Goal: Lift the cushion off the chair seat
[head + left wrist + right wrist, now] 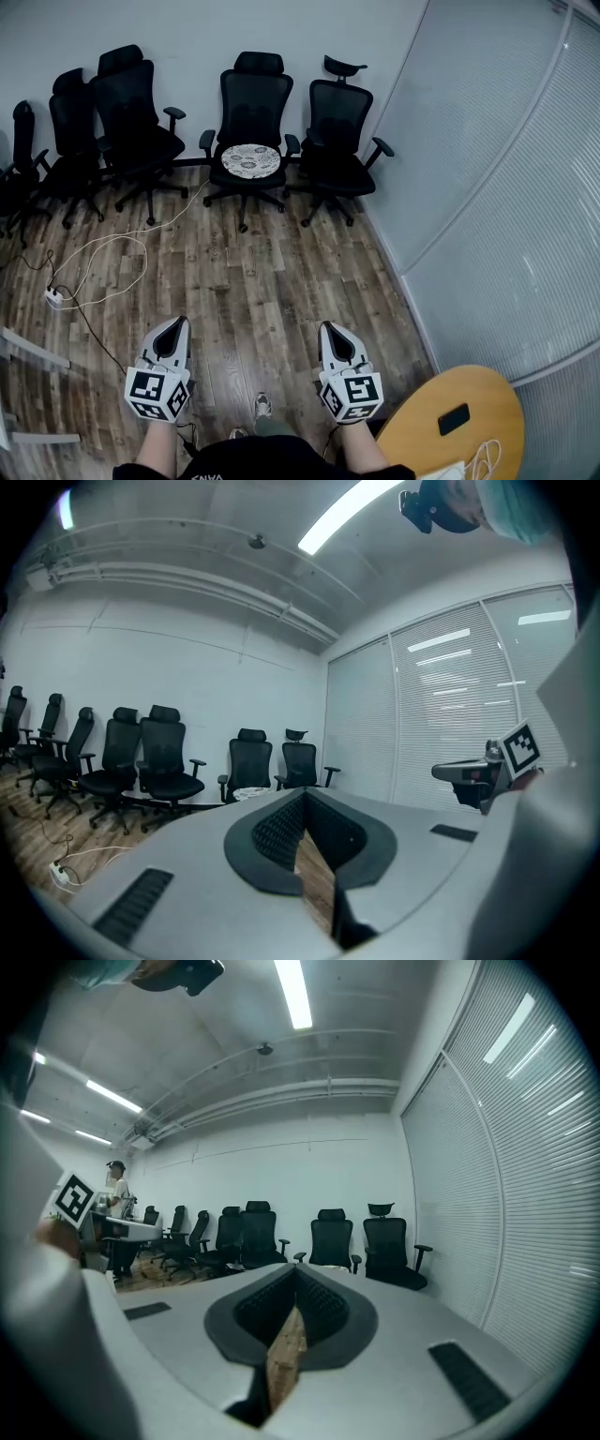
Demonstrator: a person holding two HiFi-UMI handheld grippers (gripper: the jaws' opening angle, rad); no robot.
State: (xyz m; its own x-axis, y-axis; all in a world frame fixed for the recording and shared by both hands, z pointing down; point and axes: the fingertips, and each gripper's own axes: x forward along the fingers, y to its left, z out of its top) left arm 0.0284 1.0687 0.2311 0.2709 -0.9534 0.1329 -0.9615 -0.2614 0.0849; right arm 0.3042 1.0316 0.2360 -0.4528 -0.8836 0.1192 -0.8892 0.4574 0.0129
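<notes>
A round patterned cushion [250, 160] lies on the seat of a black office chair [251, 105] against the far wall; the left gripper view shows that cushion [248, 794] small and far off. My left gripper [178, 324] and right gripper [330, 329] are held side by side near my body, well short of the chair, over the wooden floor. Both are shut with nothing between their jaws. In the right gripper view the chair [331, 1238] stands far ahead, its seat hidden behind the gripper body.
More black office chairs [136, 122] line the wall on either side, one [339, 141] right beside the cushioned chair. A white cable and power strip [54, 297] lie on the floor at left. A round wooden table [459, 422] with a phone sits at lower right. Frosted glass partitions [506, 187] stand to the right.
</notes>
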